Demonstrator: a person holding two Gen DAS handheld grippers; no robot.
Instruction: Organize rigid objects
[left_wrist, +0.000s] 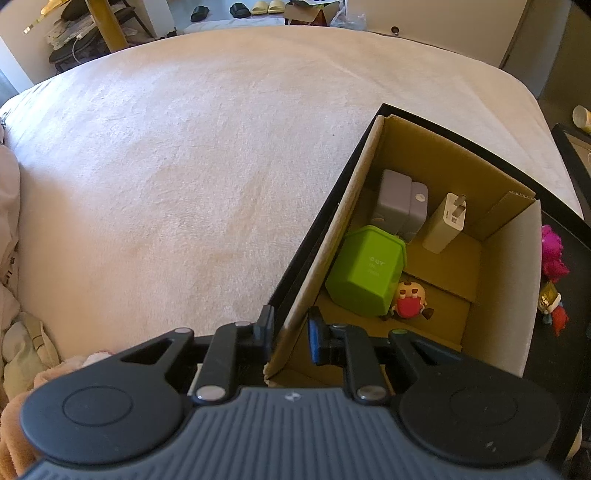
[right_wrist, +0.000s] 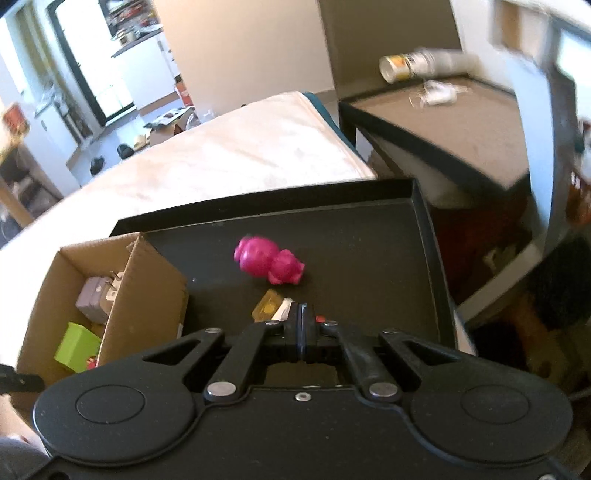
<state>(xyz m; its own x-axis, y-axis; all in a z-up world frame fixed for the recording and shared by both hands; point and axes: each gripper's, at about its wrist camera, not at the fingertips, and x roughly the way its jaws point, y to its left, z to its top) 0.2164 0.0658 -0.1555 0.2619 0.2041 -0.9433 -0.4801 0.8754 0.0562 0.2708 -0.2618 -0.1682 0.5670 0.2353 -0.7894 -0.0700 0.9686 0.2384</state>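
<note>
A cardboard box (left_wrist: 506, 295) stands in a black tray (right_wrist: 332, 236) on the bed. In it lie a green box (left_wrist: 364, 275), a grey adapter (left_wrist: 400, 205), a white charger (left_wrist: 445, 223) and a small red figure (left_wrist: 410, 299). My left gripper (left_wrist: 291, 330) is shut on the box's left wall (left_wrist: 328, 258), one finger on each side. My right gripper (right_wrist: 301, 325) is shut and empty, above the tray floor. Just ahead of it lie a magenta toy (right_wrist: 269, 264) and a yellow-and-white toy (right_wrist: 271, 308).
The bed (left_wrist: 184, 166) has a white cover. A dark side table (right_wrist: 461, 114) stands to the right with a tipped can (right_wrist: 399, 68) and a white cable. Clothes lie at the bed's left edge (left_wrist: 11, 258). Shoes and clutter lie on the far floor.
</note>
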